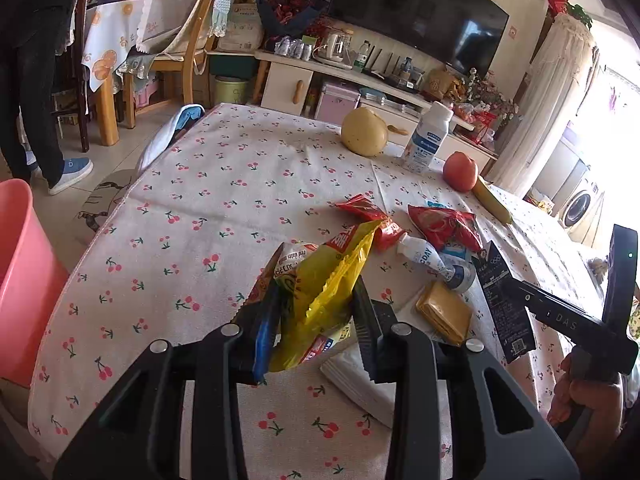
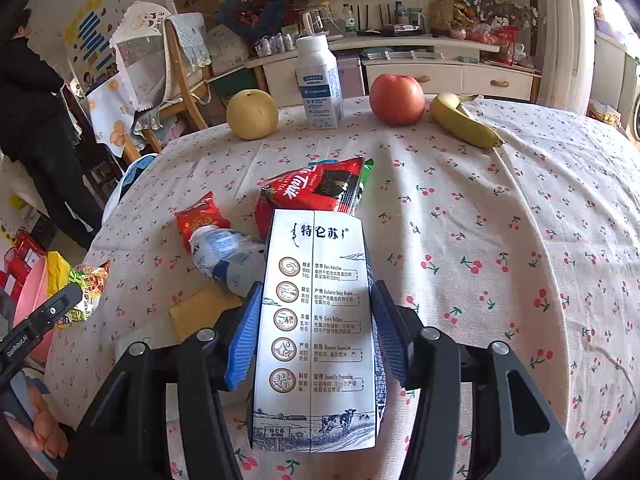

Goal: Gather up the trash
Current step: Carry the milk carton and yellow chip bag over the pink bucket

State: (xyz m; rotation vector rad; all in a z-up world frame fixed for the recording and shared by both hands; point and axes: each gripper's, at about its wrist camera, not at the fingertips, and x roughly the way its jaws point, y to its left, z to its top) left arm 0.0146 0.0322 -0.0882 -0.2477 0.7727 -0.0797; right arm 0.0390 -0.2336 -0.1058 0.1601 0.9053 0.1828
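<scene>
Left gripper [image 1: 316,312] fingers pinching a crumpled yellow snack bag [image 1: 320,292], held just above the cherry-print surface [image 1: 192,208] near a pink bin [image 1: 24,276]. Right gripper [image 2: 316,336] fingers flanking a white milk carton [image 2: 316,332], seemingly touching its sides. Beyond: red wrappers [image 2: 316,192] and a fallen small bottle [image 2: 228,256].

The milk carton [image 2: 316,332] reads "特仑苏" and "Pure Nutrition". The left gripper [image 2: 24,340] bears "GenRobot.AI". The lying bottle [image 1: 436,264] shows "DAY".
</scene>
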